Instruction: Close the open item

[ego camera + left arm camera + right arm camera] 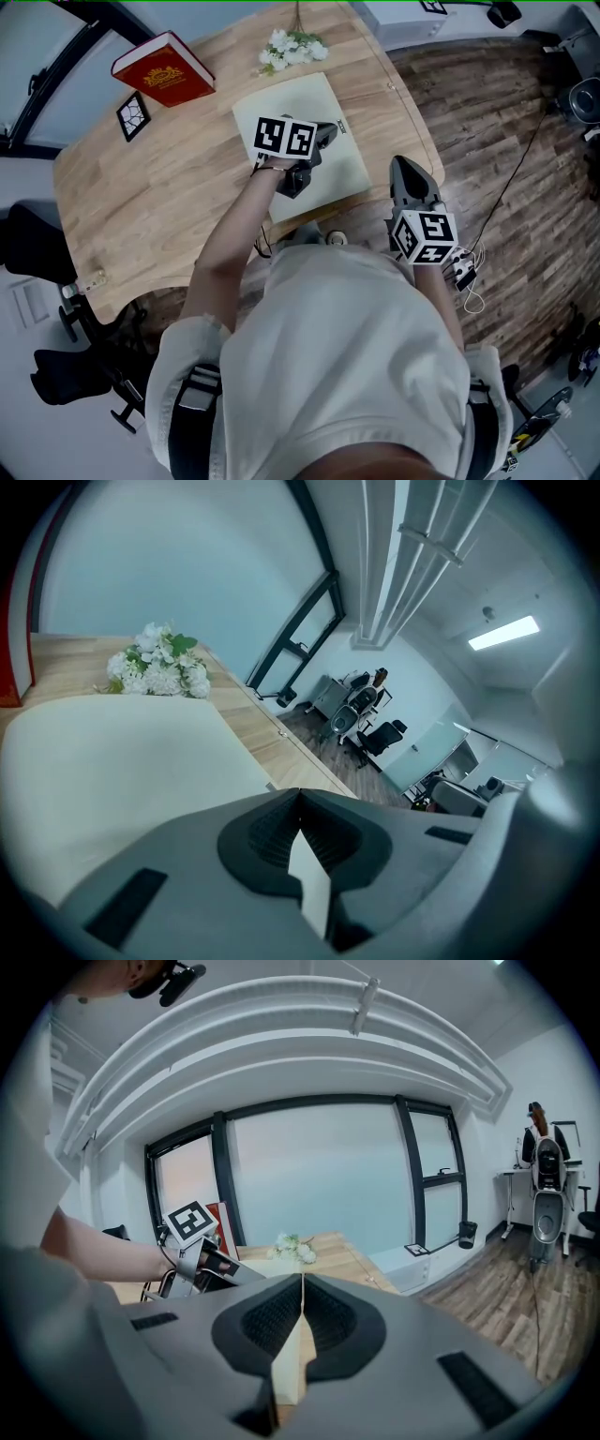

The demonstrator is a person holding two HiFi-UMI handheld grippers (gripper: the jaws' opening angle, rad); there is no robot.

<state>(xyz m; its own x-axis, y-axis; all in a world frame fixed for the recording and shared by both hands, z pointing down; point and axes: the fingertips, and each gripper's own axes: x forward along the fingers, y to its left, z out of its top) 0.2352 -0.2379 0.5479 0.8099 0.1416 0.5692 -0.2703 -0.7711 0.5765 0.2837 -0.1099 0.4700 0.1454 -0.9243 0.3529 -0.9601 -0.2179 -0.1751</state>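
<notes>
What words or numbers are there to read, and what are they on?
No text can be read.
Red book: gold emblem and print, too small to read.
Cream book: small dark label at its edge, too blurred to read.
Card and cubes: black-and-white square patterns, no letters.

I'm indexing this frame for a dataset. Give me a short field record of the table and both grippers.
surface: wooden table
main item: pale flat item, lying flat, no lid or cover seen raised
left gripper: over the pale flat item, fingers together, nothing between them
right gripper: off the table's edge, above the floor, fingers together, empty
other things: red book, white flowers, marker card
</notes>
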